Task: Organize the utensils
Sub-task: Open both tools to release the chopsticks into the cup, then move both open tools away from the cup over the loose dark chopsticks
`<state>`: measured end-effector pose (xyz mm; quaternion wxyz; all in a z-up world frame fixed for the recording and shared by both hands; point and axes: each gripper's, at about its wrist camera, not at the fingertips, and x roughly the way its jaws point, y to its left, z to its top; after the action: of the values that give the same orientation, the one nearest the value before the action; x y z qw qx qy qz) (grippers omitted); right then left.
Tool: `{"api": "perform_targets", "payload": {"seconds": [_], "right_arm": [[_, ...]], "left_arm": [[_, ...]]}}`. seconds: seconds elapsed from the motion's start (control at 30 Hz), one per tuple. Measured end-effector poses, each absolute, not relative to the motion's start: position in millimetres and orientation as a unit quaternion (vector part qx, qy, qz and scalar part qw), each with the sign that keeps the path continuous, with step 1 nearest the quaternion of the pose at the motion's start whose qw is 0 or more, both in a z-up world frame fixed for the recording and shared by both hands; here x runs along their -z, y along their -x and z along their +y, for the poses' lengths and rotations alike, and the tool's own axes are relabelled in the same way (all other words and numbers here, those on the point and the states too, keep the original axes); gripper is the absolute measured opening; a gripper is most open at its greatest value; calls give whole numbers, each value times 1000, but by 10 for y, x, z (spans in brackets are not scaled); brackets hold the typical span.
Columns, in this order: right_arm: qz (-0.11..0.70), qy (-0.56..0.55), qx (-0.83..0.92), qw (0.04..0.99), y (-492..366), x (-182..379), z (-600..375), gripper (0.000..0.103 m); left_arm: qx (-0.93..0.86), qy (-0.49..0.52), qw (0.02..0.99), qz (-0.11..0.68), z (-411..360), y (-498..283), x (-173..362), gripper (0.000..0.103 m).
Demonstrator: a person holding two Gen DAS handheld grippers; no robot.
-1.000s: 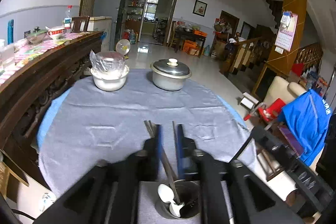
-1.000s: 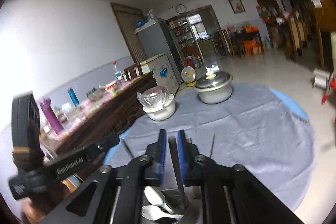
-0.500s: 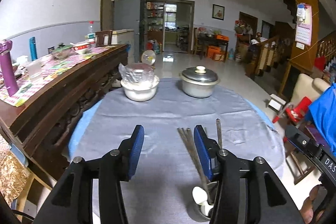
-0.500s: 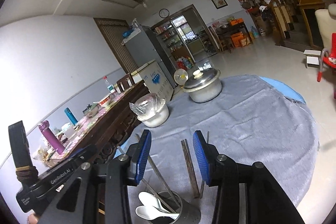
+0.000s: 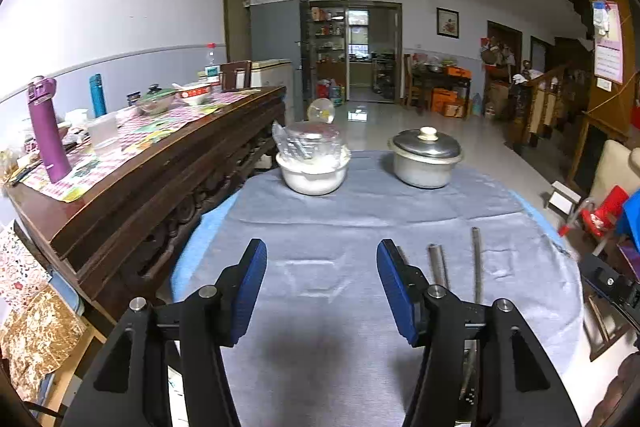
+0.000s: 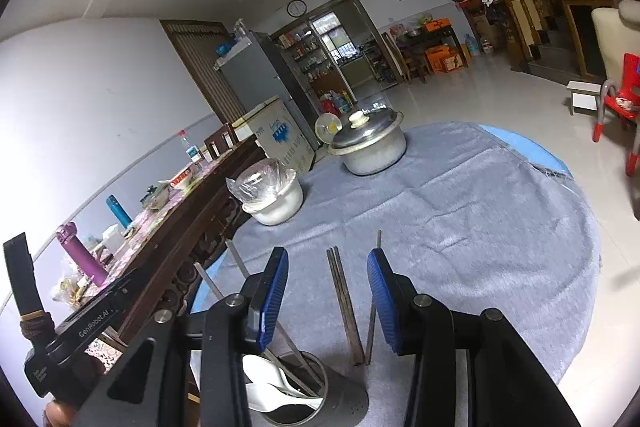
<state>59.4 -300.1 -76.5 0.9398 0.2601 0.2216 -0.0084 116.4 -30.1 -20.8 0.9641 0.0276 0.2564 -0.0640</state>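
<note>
- Left wrist view: the left tool (image 5: 322,285) is opening, nothing between its pads, only grey cloth (image 5: 360,215) on the surface. Steel chopsticks (image 5: 476,259) rise just right of it; a sideways sweep could knock them over.
- Right wrist view: the right tool (image 6: 328,291) stands apart around the dark chopsticks (image 6: 346,307), not pressing. They lean from the holder (image 6: 340,399) with the spoons (image 6: 276,391); a skewed pinch could tip it.

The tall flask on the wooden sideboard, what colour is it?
Purple flask; clearest in the left wrist view.
</note>
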Motion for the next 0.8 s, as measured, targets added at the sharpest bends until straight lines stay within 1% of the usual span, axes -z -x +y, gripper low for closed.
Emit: {"api": "perform_targets", "payload": {"seconds": [0.8], "right_arm": [[271,-262,14,926,-962,1116,-3009,45]], "left_arm": [[35,-27,948,317,-127,-1604,689,60]]}}
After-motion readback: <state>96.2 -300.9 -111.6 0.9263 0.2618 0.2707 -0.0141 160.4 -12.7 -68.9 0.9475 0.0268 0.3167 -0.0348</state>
